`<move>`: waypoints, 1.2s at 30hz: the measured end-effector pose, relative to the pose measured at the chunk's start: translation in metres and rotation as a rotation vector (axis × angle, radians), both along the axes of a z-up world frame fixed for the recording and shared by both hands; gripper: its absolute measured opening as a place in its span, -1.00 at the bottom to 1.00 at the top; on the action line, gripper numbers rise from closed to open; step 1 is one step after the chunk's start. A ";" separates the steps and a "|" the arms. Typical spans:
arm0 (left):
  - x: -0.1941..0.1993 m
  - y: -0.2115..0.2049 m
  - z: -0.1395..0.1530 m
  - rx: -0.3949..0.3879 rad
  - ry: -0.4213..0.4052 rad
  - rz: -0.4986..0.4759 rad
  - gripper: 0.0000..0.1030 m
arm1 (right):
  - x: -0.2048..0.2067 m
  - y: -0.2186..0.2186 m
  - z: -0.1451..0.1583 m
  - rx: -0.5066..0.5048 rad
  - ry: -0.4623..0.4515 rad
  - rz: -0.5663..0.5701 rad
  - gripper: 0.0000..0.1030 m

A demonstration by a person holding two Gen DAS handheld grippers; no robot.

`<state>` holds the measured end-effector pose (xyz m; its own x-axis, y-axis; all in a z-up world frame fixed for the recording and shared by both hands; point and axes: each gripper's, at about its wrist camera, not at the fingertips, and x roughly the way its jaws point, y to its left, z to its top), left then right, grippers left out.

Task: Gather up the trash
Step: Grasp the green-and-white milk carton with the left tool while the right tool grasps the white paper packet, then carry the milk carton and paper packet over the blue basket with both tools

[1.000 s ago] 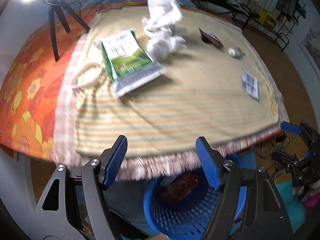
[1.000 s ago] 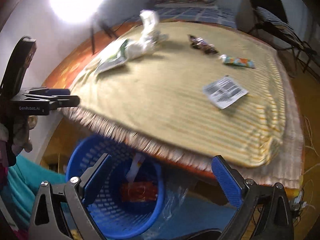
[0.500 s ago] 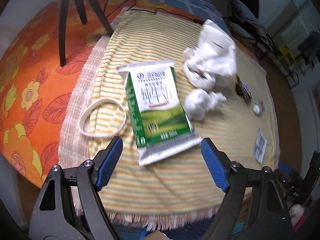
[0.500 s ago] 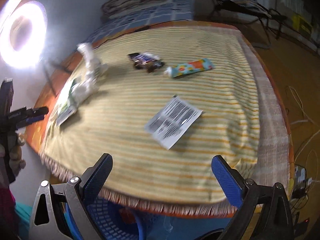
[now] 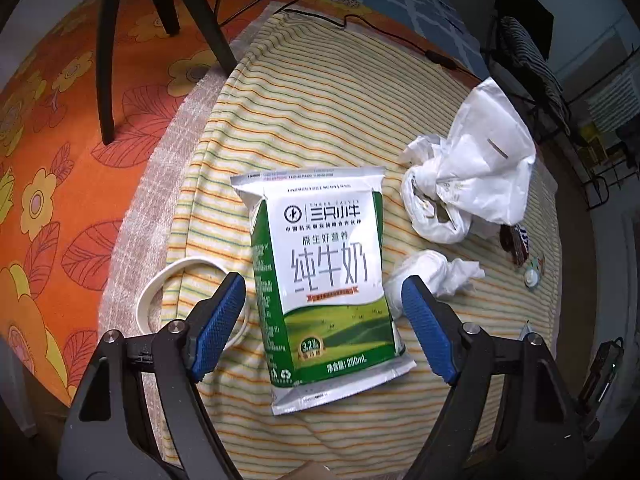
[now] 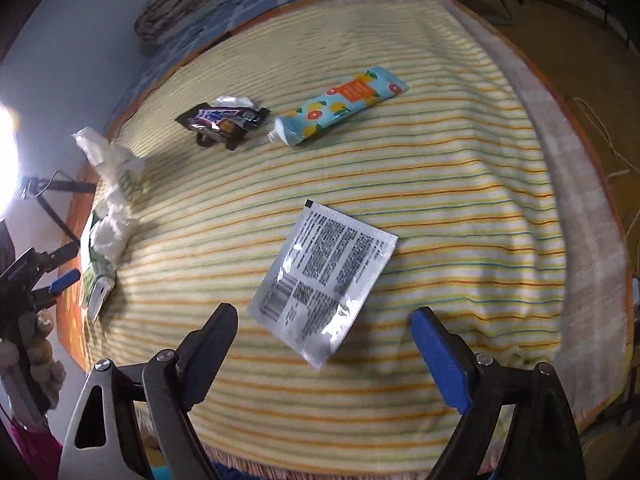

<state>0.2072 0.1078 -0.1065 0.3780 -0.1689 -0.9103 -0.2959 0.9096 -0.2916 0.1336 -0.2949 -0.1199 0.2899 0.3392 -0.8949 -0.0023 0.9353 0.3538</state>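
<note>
A green and white milk pouch (image 5: 326, 280) lies flat on the striped blanket (image 5: 312, 120). My left gripper (image 5: 320, 324) is open, its blue fingers on either side of the pouch's lower half, just above it. A crumpled white tissue (image 5: 434, 276) and a white plastic bag (image 5: 472, 184) lie to the right. My right gripper (image 6: 328, 354) is open above a silver sachet (image 6: 326, 280). A brown candy wrapper (image 6: 222, 120) and a blue fruit-print tube (image 6: 340, 106) lie farther back.
A white loop band (image 5: 160, 292) lies left of the pouch. A black tripod (image 5: 160, 24) stands on the orange flowered sheet (image 5: 52, 160). A black cable (image 5: 360, 24) runs across the far blanket. The left gripper shows at the right wrist view's left edge (image 6: 44, 272).
Both grippers have moved away from the blue basket below the bed edge and forward over the blanket. The left one now straddles the milk pouch; the right one has closed in on the sachet.
</note>
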 end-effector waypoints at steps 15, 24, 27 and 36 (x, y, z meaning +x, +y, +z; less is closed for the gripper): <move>0.032 -0.023 -0.024 0.111 0.036 -0.030 0.61 | 0.014 0.046 0.004 -0.258 -0.142 0.111 0.49; 0.030 -0.026 -0.024 0.125 0.010 -0.030 0.56 | 0.009 0.030 0.010 -0.230 -0.169 0.125 0.06; 0.026 -0.026 -0.017 0.118 -0.008 -0.026 0.56 | 0.009 0.031 0.012 -0.209 -0.168 0.120 -0.01; 0.012 -0.018 0.011 0.145 -0.075 -0.027 0.55 | 0.008 0.027 0.027 -0.173 -0.204 0.100 -0.03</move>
<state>0.2190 0.0898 -0.0951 0.4433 -0.0488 -0.8950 -0.2532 0.9510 -0.1773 0.1414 -0.2684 -0.0934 0.4429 0.2227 -0.8685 -0.1526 0.9732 0.1718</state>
